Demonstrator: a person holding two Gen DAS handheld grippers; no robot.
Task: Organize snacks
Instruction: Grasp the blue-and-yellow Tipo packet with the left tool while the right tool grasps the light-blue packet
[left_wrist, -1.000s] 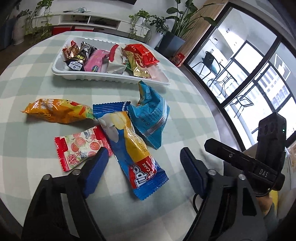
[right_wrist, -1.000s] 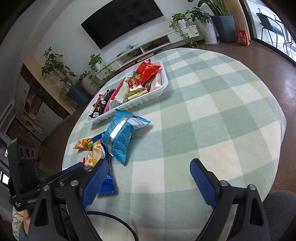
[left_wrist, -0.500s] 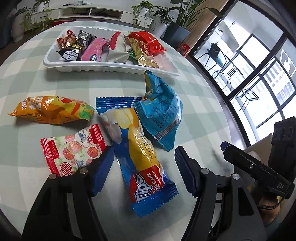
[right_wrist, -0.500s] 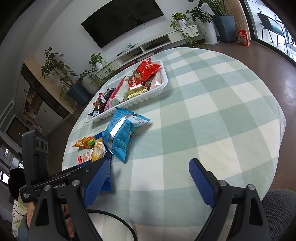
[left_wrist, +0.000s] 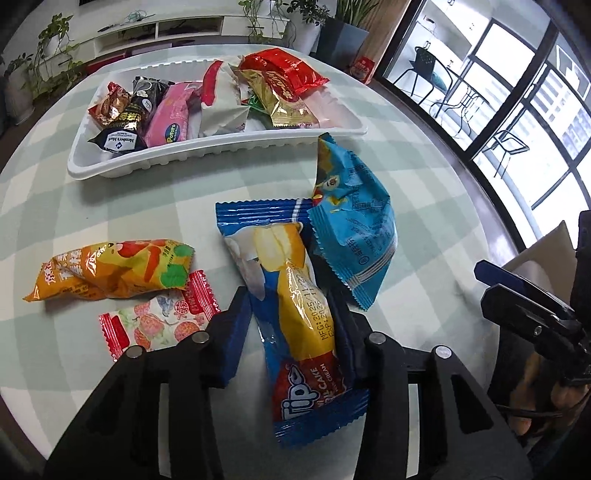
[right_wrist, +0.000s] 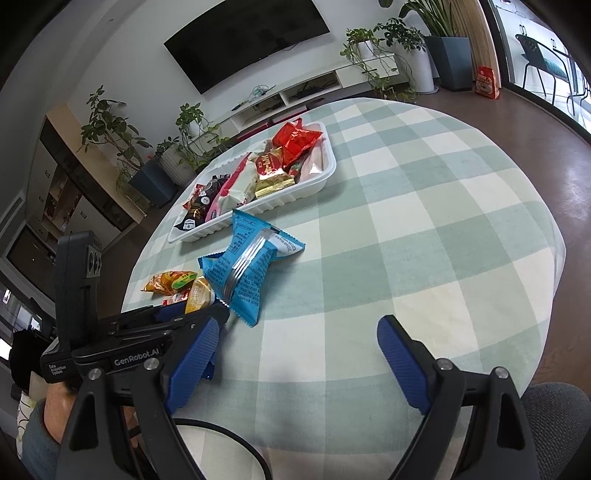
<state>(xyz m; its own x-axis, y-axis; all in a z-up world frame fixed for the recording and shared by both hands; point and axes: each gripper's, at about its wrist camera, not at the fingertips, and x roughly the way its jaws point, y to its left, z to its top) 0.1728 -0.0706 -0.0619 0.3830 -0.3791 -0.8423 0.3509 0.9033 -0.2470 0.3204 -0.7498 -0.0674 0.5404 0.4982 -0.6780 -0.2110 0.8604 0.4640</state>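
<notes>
Where printed, wrapper (left_wrist: 295, 314) reads "CAKE".

The left gripper (left_wrist: 288, 321) points steeply down at the table, and its jaws have just been closing, with a blue cake packet (left_wrist: 295, 306) between them; both blue pads touch the wrapper's sides. The right gripper (right_wrist: 299, 354) hangs at a shallower downward tilt with its jaws spread wide and nothing between them. A hand (right_wrist: 55, 406) in a grey sleeve grips the left gripper's handle.
</notes>
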